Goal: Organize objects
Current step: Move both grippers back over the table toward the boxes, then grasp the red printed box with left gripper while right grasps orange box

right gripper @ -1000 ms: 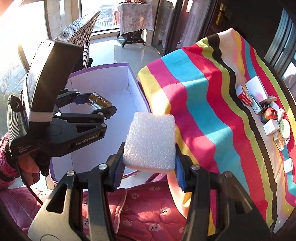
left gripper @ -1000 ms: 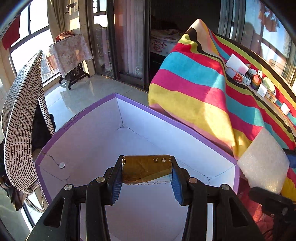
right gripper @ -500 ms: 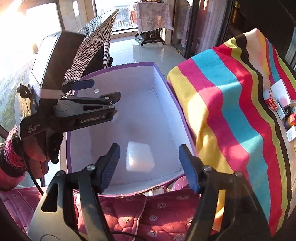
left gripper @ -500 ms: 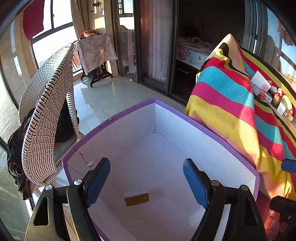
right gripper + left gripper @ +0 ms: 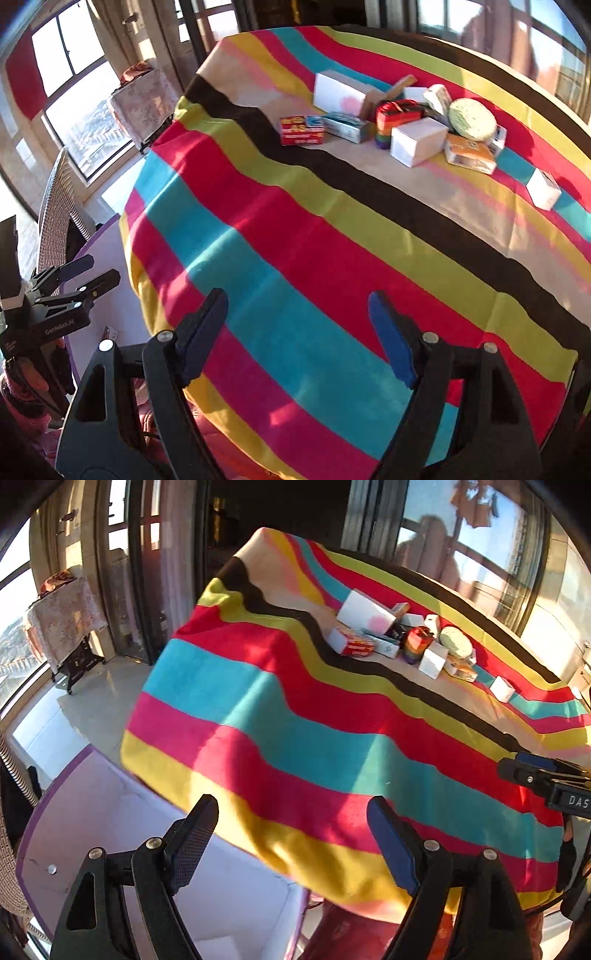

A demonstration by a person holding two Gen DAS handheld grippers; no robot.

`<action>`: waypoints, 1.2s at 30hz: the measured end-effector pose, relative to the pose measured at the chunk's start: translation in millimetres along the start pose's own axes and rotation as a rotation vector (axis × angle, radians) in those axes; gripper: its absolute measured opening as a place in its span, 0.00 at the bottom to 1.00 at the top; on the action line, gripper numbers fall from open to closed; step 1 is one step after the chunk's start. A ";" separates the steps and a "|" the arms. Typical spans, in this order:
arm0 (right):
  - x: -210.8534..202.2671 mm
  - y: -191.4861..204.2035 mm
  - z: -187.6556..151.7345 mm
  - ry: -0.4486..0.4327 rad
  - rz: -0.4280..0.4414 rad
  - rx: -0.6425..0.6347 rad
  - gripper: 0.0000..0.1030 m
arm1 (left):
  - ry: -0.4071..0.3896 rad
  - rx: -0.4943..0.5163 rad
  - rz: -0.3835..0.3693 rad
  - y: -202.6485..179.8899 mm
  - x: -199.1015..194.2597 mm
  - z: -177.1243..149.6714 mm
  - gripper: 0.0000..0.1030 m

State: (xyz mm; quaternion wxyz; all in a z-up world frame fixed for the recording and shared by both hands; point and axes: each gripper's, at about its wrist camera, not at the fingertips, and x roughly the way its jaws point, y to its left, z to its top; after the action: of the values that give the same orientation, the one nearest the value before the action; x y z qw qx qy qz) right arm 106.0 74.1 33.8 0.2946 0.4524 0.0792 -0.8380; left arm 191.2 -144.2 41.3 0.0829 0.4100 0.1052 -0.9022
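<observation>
- Both my grippers empty: left gripper (image 5: 293,843) jaws wide, nothing between; right gripper (image 5: 297,338) jaws have just been opening, also nothing between.
- Both hang above the near edge of the striped cloth (image 5: 295,240); purple-rimmed bin (image 5: 92,812) sits low to my left, white inside.
- Remaining items cluster at the far side of the cloth, well apart from both grippers.
- Red box (image 5: 301,130): small carton, looks light and stiff. I'd pinch across the short sides.
- White box (image 5: 417,140): plain card, sharp edges, probably light; crushable if squeezed hard.
- Green disc (image 5: 472,119): round, rough-textured, rests on other items; likely soft, take it by the rim.
- Orange pack (image 5: 469,153): glossy wrap, may slip or deform.
- Lone white cube (image 5: 543,189) stands apart, easiest pick.
- Cloth is fleecy and loose; could drag with a low grab.
</observation>
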 end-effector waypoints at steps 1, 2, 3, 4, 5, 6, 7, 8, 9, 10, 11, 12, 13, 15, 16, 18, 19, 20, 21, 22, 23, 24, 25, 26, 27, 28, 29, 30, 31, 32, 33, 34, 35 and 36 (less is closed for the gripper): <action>-0.6 -16.1 -2.4 -0.002 -0.032 0.030 0.79 | 0.000 0.019 -0.025 -16.8 7.6 10.0 0.81; -0.5 -32.5 -4.5 -0.007 -0.068 0.057 0.79 | 0.001 0.034 -0.043 -30.4 16.8 19.9 0.81; -0.8 -48.1 -5.6 -0.012 -0.099 0.085 0.79 | 0.000 0.048 -0.053 -43.6 27.2 30.3 0.81; -1.2 -64.4 -6.1 -0.015 -0.124 0.115 0.79 | -0.002 0.063 -0.049 -55.6 38.9 41.0 0.81; -1.7 -78.1 -6.8 -0.017 -0.144 0.148 0.79 | 0.000 0.078 -0.034 -66.4 52.8 52.5 0.81; -2.3 -90.7 -7.6 -0.020 -0.156 0.179 0.79 | 0.008 0.084 -0.016 -74.8 67.8 63.7 0.81; -3.7 -101.4 -8.6 -0.023 -0.162 0.208 0.79 | 0.019 0.085 -0.004 -80.9 84.9 76.2 0.81; -4.5 -110.0 -9.5 -0.029 -0.164 0.231 0.79 | 0.029 0.089 0.008 -85.7 99.6 86.3 0.81; -3.8 -115.7 -9.7 -0.032 -0.164 0.247 0.79 | 0.036 0.092 0.036 -87.2 113.3 96.3 0.81; -3.3 -119.4 -10.3 -0.034 -0.164 0.256 0.79 | 0.024 0.098 0.079 -88.7 124.2 105.1 0.81; -2.5 -121.7 -10.8 -0.035 -0.164 0.259 0.79 | -0.001 0.112 0.127 -88.6 133.1 113.6 0.81; -1.8 -122.5 -14.1 -0.038 -0.162 0.259 0.79 | -0.019 0.131 0.175 -89.0 140.5 120.7 0.81; -0.3 -123.2 -15.2 -0.037 -0.155 0.260 0.79 | -0.025 0.150 0.213 -88.9 148.2 127.8 0.81; 4.3 -124.0 -17.3 -0.033 -0.137 0.267 0.79 | -0.004 0.194 0.235 -87.3 164.7 141.4 0.81; 6.1 -124.5 -17.2 -0.036 -0.130 0.267 0.79 | 0.011 0.220 0.236 -87.3 173.1 147.7 0.81; 10.2 -123.7 -13.8 -0.040 -0.120 0.267 0.79 | 0.039 0.284 0.218 -89.0 189.7 157.9 0.82; 12.4 -123.0 -11.4 -0.041 -0.115 0.266 0.79 | 0.029 0.311 0.184 -89.5 192.8 162.0 0.82; 14.5 -122.4 -8.7 -0.041 -0.110 0.266 0.79 | 0.042 0.337 0.145 -89.6 197.0 165.4 0.83; 16.5 -121.8 -5.7 -0.041 -0.108 0.265 0.79 | 0.048 0.347 0.110 -88.2 198.4 167.4 0.82; 18.1 -121.2 -2.7 -0.042 -0.107 0.262 0.79 | 0.059 0.348 0.074 -86.1 198.4 167.7 0.67; 19.5 -120.6 0.2 -0.043 -0.108 0.258 0.79 | 0.068 0.335 0.032 -83.6 196.0 166.3 0.62; 20.8 -120.4 3.1 -0.045 -0.109 0.251 0.79 | 0.073 0.318 -0.003 -81.5 192.1 163.0 0.62; 22.3 -120.8 6.1 -0.047 -0.113 0.244 0.79 | 0.070 0.304 -0.028 -80.5 186.4 157.4 0.62; 24.6 -121.8 9.2 -0.048 -0.121 0.236 0.79 | 0.067 0.302 -0.034 -81.6 180.7 150.1 0.62; 27.9 -124.2 13.4 -0.048 -0.131 0.232 0.79 | 0.061 0.301 -0.039 -83.2 174.6 141.9 0.62; 32.6 -127.5 18.1 -0.049 -0.142 0.230 0.79 | 0.055 0.288 -0.053 -84.2 168.4 133.7 0.62; 38.2 -131.6 24.0 -0.050 -0.153 0.233 0.79 | 0.052 0.264 -0.074 -83.8 163.6 125.6 0.62; 45.1 -136.9 30.7 -0.049 -0.164 0.240 0.79 | 0.048 0.244 -0.089 -82.9 160.2 118.8 0.62; 52.4 -141.9 38.1 -0.047 -0.174 0.248 0.79 | 0.038 0.233 -0.090 -82.8 157.5 114.2 0.62; 58.1 -145.0 46.9 -0.056 -0.191 0.246 0.79 | 0.025 0.236 -0.078 -86.4 153.9 114.7 0.62; 65.4 -148.1 57.1 -0.048 -0.199 0.246 0.80 | 0.014 0.227 -0.072 -84.8 152.4 115.5 0.62; 72.9 -150.7 68.2 -0.041 -0.207 0.240 0.80 | 0.019 0.211 -0.071 -82.0 153.7 116.3 0.62; 81.2 -152.9 80.0 -0.030 -0.214 0.233 0.81 | 0.035 0.193 -0.068 -85.7 158.0 118.0 0.62; 89.3 -155.1 91.6 -0.023 -0.222 0.226 0.81 | 0.035 0.183 -0.069 -84.8 159.5 119.7 0.62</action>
State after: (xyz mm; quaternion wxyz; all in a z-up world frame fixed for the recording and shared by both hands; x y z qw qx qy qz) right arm -84.1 126.0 -5.9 0.1483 0.4617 0.0303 -0.8740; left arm -18.9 -103.5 7.7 0.0120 0.4278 0.0380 -0.9030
